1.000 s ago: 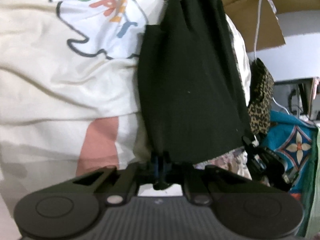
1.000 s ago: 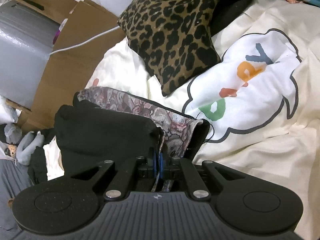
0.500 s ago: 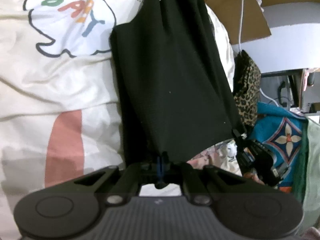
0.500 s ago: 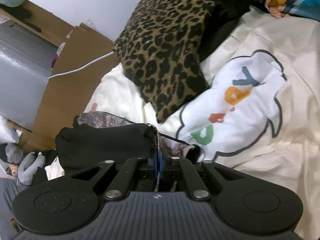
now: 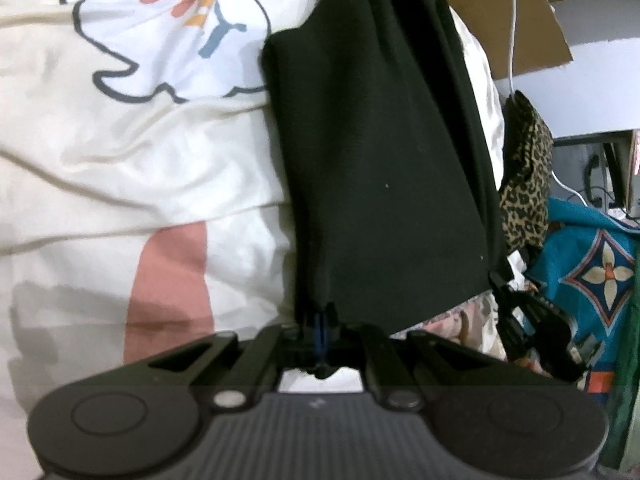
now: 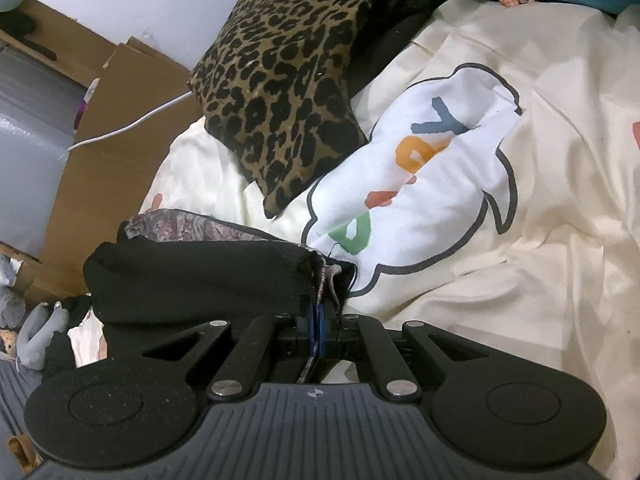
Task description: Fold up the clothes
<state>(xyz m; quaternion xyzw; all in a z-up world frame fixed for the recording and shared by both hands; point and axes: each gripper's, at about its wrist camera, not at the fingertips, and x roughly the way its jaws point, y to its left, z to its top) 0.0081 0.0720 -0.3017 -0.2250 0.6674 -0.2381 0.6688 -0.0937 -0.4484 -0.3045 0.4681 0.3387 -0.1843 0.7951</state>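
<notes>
Both the left gripper [image 5: 320, 322] and right gripper [image 6: 319, 316] are clamped on the black garment [image 5: 380, 160] (patterned lining showing), held stretched ahead of them above the cream bedding [image 5: 120, 168], so folding seems barely underway.

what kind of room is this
Most likely a bedroom in a home: the cream duvet with a cartoon print covers a bed, a leopard-print cushion lies on it, and cardboard boxes are stacked beside it.
</notes>
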